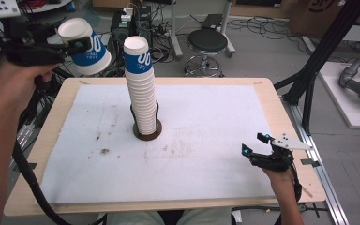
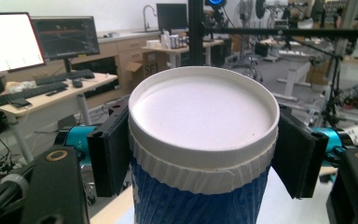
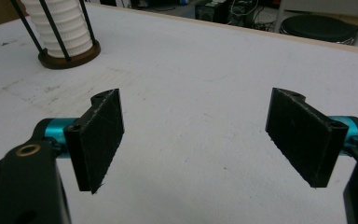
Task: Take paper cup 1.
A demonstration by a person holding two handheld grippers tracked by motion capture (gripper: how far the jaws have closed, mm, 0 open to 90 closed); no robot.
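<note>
While clamped between both pads of the left gripper (image 1: pixel 77 45), a blue-and-white paper cup (image 1: pixel 86 47) hangs bottom-up beyond the table's (image 1: pixel 272 105) far left corner. Nearby, a cup stack (image 1: pixel 140 89) stands in its wire holder (image 1: pixel 146 132). Right gripper (image 1: pixel 255 144) rests spread and empty near the right edge.

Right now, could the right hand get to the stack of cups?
Probably yes. The right gripper has open, empty fingers, and only bare white mat lies between it and the stack. The left gripper holds its cup off to the side.

I'm in a robotics lab: two flat computer monitors (image 2: pixel 37 39) on a desk, black aluminium frame struts (image 1: pixel 326 56), tangled floor cables (image 1: pixel 168 21).
</note>
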